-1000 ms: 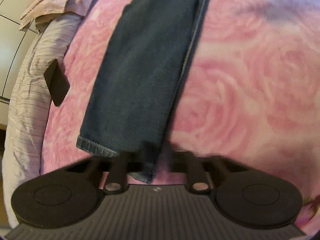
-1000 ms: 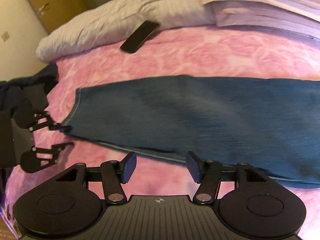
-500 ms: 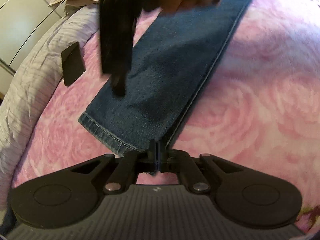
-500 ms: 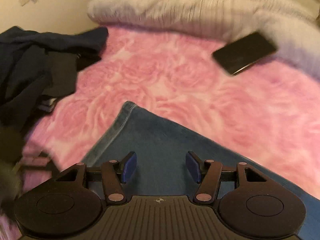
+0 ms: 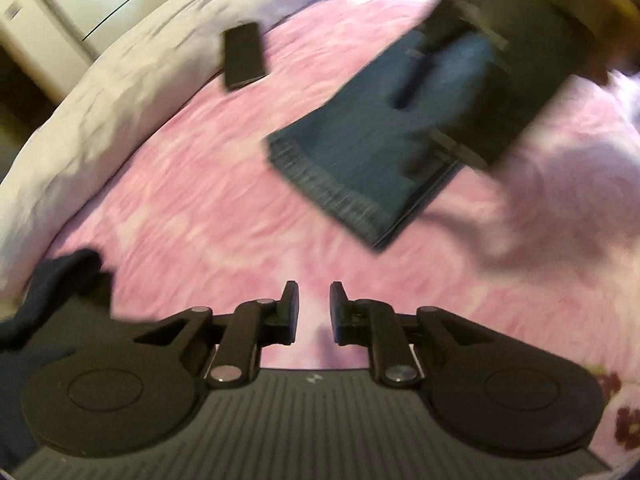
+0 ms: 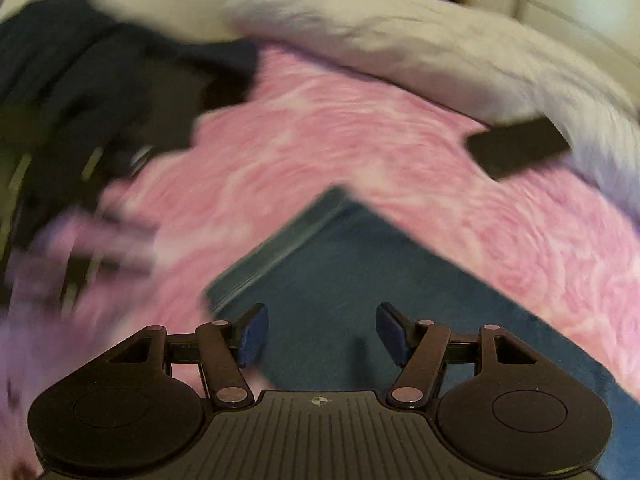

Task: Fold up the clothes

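Mid-fold on the jeans (image 6: 332,280), lying flat on the pink blanket (image 6: 360,148). Left gripper (image 5: 314,304) slightly parted, empty, off the hem. Right gripper (image 6: 322,330) wide apart over the denim, holding nothing. Next, probably: pinch the hem corners and carry them toward the waist.

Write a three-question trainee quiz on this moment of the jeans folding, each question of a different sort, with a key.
1. True or false: the left gripper is clamped on the jeans.
2. Multiple choice: the phone lies A) on the jeans, B) on the pink blanket beside the grey pillow, C) between the right gripper's fingers.
3. Fill in: the right gripper hovers with jaws open over the ____.

Key: 1 false, its jaws are apart over bare blanket. 2 B. 3 jeans.
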A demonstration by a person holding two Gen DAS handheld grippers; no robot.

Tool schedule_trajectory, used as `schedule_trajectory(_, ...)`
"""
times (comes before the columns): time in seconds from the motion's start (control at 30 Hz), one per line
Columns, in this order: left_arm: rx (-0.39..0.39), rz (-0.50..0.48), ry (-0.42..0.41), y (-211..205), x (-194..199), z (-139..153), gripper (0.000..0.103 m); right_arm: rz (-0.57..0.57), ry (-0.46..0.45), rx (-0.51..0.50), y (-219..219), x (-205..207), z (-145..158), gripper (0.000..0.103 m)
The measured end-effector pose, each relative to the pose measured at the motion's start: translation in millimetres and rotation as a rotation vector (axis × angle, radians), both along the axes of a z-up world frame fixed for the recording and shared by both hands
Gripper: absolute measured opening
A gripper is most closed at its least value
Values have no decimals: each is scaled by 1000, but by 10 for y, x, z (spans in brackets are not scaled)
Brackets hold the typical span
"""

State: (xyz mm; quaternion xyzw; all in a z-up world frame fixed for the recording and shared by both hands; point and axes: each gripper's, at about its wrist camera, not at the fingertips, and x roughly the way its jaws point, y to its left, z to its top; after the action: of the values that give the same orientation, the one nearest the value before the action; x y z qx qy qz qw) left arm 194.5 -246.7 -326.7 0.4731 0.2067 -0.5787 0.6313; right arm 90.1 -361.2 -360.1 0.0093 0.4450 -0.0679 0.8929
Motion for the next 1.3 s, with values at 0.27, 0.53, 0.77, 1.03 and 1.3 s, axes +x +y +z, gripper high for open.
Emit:
schedule_trajectory(0.27,-46,47,-13,108,98,43,22,198,94,-465,856,376,-662,63)
schedule_trajectory(0.53,-42,56,-3,103,68,10,24,78,37,-333,535,418,-413,17)
schedule_trajectory(0.77,-68,-12,18,-225,-226,247,24,-282,-269,70,-359,-194,609,16)
schedule_trajectory(1.03,-133,-226,26,-1028,-980,600,27,-855,-582,264,-1617,-2366,1109,16)
schedule_trajectory(1.3,-63,-407,9,-1670,-1881,477,28,-1246,-538,620,-2384,-3801,-191,17)
